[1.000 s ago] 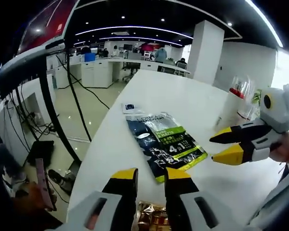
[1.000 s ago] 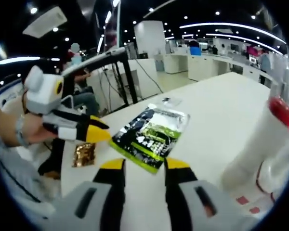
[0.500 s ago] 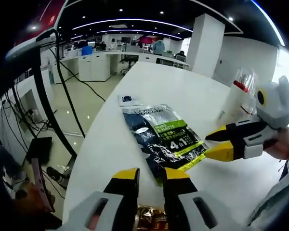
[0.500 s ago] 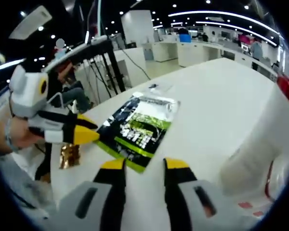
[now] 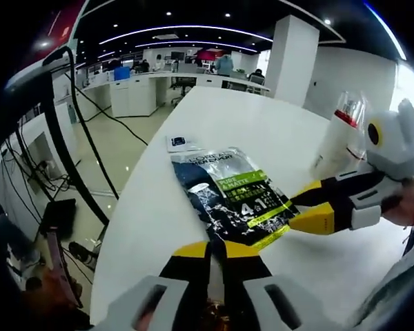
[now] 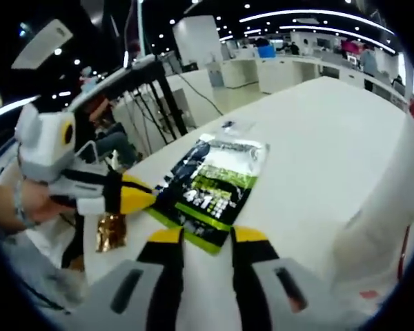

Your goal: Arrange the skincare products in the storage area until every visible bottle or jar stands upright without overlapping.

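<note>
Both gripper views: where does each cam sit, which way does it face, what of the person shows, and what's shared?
Left gripper view: rides the left gripper, looks along the white table over the dark pouch; the right gripper and a hand enter from the right.
Right gripper view: rides the right gripper, faces the pouch from the opposite side; the left gripper and hand enter from the left.
Shared: pouch, table, each other's gripper.
</note>
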Tool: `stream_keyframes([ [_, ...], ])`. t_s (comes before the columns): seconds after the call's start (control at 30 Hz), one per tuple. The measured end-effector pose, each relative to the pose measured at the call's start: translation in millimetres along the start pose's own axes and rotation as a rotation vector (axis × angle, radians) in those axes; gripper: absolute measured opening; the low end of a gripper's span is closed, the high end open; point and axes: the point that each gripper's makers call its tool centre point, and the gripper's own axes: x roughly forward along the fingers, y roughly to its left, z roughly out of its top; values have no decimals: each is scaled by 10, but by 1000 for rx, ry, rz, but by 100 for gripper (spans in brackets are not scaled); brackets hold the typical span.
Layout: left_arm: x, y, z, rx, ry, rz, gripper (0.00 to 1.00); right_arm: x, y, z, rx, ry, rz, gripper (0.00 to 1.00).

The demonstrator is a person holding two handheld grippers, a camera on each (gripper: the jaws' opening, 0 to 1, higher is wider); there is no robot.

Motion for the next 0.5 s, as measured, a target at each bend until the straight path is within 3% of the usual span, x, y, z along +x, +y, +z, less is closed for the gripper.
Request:
stream_keyframes([
  [0.07,4,-18,-23,-28,16,-1,3,17,9,7,10,0,-2,21],
  [0.17,25,-10,-24,9,20,11,3,18,-7,5,14,-2,-11,19],
  [0.3,26,-4,-16,46,30,15,2,20,0,26,91,-13,10,18],
  [0.37,35,-7,-17,76,33,14,2,38,99,-27,127,18,67,11],
  [0.43,47,-24,-4,111,20,11,2,47,108,-16,123,9,51,10],
  [0.5,41,-26,-13,123,20,20,2,51,81,-19,28,7,12,9],
])
